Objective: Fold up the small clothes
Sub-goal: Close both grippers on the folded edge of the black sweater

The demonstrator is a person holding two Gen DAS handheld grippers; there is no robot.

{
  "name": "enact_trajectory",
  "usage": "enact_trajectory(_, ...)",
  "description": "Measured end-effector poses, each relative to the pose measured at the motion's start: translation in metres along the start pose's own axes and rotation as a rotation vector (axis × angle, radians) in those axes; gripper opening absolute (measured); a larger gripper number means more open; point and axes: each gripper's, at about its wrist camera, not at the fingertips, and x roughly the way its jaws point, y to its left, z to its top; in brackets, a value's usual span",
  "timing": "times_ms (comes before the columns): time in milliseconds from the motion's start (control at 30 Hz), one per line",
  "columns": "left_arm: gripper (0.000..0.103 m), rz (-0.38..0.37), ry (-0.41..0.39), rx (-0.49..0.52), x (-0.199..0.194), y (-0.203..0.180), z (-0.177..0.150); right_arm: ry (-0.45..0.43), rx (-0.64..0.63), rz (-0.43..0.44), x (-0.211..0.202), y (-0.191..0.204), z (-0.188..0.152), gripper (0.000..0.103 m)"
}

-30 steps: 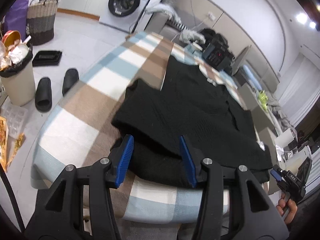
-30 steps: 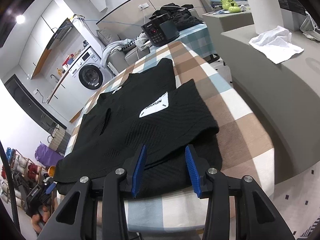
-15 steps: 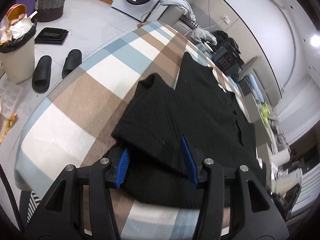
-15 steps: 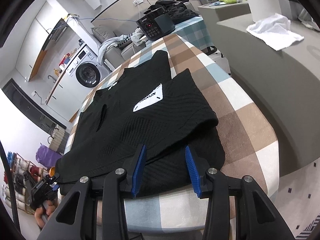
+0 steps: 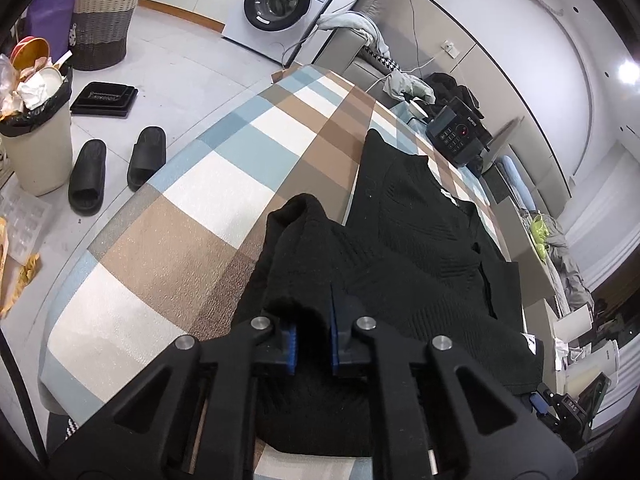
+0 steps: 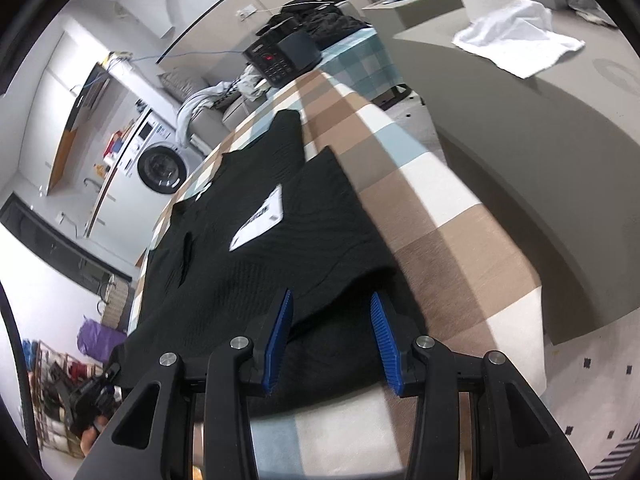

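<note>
A black knitted garment [image 5: 420, 240] lies spread on the checked tablecloth [image 5: 200, 220], both sleeves folded in over the body. A white label [image 6: 260, 222] shows on the folded sleeve in the right wrist view. My left gripper [image 5: 310, 312] is at the near hem corner; its jaws are closing, and the blue pads pinch a bunched ridge of black fabric. My right gripper [image 6: 331, 300] stands open at the other near corner of the garment [image 6: 240, 280], one pad on each side of the folded edge, not pressing it.
A black keypad device [image 5: 456, 134] and loose clothes sit at the table's far end. On the floor to the left are slippers [image 5: 86, 176], a full bin [image 5: 36, 140] and a basket [image 5: 106, 20]. A grey counter [image 6: 520, 120] with a white cloth [image 6: 516, 44] runs along the right.
My left gripper slid forward over the hem corner and its jaws went from wide apart to pinched on the fabric. My right gripper edged a little closer, jaws unchanged.
</note>
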Motion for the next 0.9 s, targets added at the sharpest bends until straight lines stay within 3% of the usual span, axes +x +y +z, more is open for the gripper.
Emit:
enact_trajectory(433,0.007,0.017,-0.011,0.030,-0.003,-0.006,0.002,-0.047,0.010,-0.018,0.008,-0.012,0.027,0.044)
enact_trajectory(733,0.007,0.018,-0.011,0.025,-0.003,-0.006,0.001,0.012,-0.081,0.110,0.008,0.002,0.032,0.044)
enact_trajectory(900,0.007,0.026,-0.008,0.023,-0.001,-0.006,0.000,0.025,-0.076,0.053,0.018,-0.003,0.025,0.042)
